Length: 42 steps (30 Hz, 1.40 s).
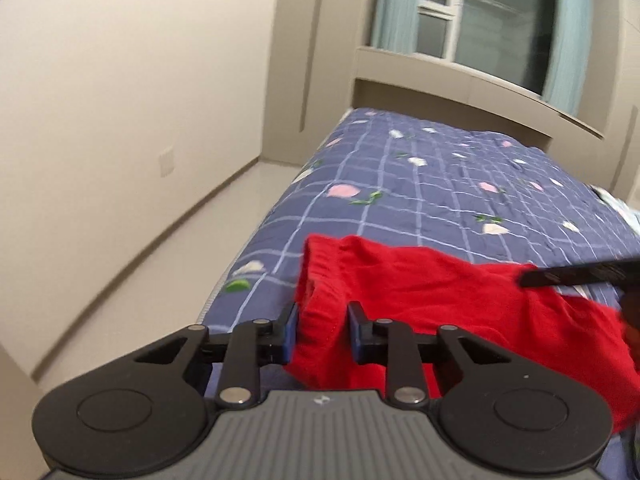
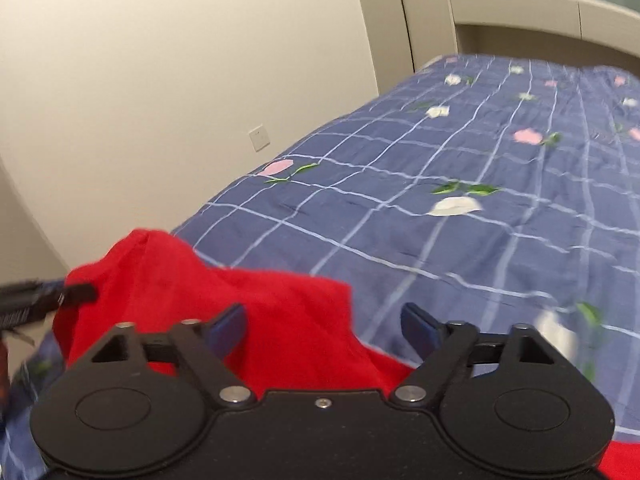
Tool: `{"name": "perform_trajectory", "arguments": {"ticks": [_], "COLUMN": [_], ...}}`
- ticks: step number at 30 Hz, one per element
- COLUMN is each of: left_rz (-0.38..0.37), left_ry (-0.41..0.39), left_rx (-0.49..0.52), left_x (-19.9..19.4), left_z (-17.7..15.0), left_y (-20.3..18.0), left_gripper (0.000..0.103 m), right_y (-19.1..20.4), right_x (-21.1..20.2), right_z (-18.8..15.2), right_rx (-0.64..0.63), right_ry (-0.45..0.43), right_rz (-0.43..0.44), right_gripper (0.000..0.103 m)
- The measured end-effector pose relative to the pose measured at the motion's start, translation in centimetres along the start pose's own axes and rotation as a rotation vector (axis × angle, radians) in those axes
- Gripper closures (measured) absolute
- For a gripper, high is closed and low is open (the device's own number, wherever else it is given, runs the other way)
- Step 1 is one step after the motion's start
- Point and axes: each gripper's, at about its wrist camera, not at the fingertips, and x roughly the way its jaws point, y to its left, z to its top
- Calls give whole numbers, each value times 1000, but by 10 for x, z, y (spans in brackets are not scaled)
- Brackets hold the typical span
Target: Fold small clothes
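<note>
A small red garment (image 1: 420,300) lies bunched on the near end of a bed with a blue checked floral cover (image 1: 440,184). My left gripper (image 1: 322,330) has its blue pads on either side of a fold of the red cloth, which fills the narrow gap between them. The right gripper's finger shows as a dark bar over the cloth's right part (image 1: 576,274). In the right wrist view the red garment (image 2: 224,300) lies under my right gripper (image 2: 324,324), whose jaws stand wide apart with cloth below them, not pinched.
The bed's left edge (image 1: 256,240) drops to a pale floor (image 1: 168,264) along a beige wall. A headboard ledge (image 1: 460,80) and a window with curtains stand at the far end. The cover stretches far ahead (image 2: 500,200).
</note>
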Motion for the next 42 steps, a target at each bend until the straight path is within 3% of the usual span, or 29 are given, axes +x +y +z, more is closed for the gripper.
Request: {"name": "perform_trajectory", "arguments": {"ticks": [1,2,5,7,8,9,11,14,15,17,18,20,22,24,25,27,32,37,40,42], "left_rz": [-13,-26,-60,-57,-35,-8,26,-27,-49,-72,-79,-94,-89,-94,-103,-65,9,55,60,105], "left_ry": [-19,-34,-71,-63,-55,-42,-29,6,31,91,121,151,172,183,188,182,110,213,219,219], "left_rx": [27,49,125,141,135,122,79,-10,-55,-162,-222,-315,-374,-398,-408,-394,-329,-296,-294,-274], "left_x": [-3,-6,-13,-10,-7,-4,-1,7,12,24,30,39,45,51,51,43,20,56,56,51], "left_z": [-1,-1,-3,-4,-3,-2,0,2,3,3,3,0,0,-3,-1,5,22,15,15,18], "left_y": [-4,-7,-18,-22,-22,-21,-16,-2,4,18,26,40,49,55,54,49,32,32,32,28], "left_gripper": [76,76,76,73,61,37,17,18,18,22,25,34,54,76,77,81,81,80,63,16], "right_y": [2,4,11,9,8,7,2,-4,-6,-10,-12,-17,-25,-32,-31,-28,-23,-17,-16,-13], "right_x": [4,4,-5,-9,-12,-15,-18,-17,-16,-12,-9,-4,6,16,17,12,-3,21,17,5], "right_z": [2,2,-7,-11,-12,-13,-13,-11,-9,-6,-4,-1,3,5,7,12,23,18,13,9], "right_rx": [8,5,-39,-42,-35,-28,-12,11,23,46,52,75,135,187,186,160,95,7,-16,-36], "right_ry": [4,2,-10,-19,-23,-27,-29,-18,-9,11,17,23,43,74,73,39,-54,-1,0,-21], "right_rz": [12,17,5,9,14,18,32,75,90,116,121,124,144,162,153,114,27,-43,-49,-66], "right_gripper": [57,66,79,84,85,85,85,77,75,56,55,54,56,74,80,101,101,100,87,62]}}
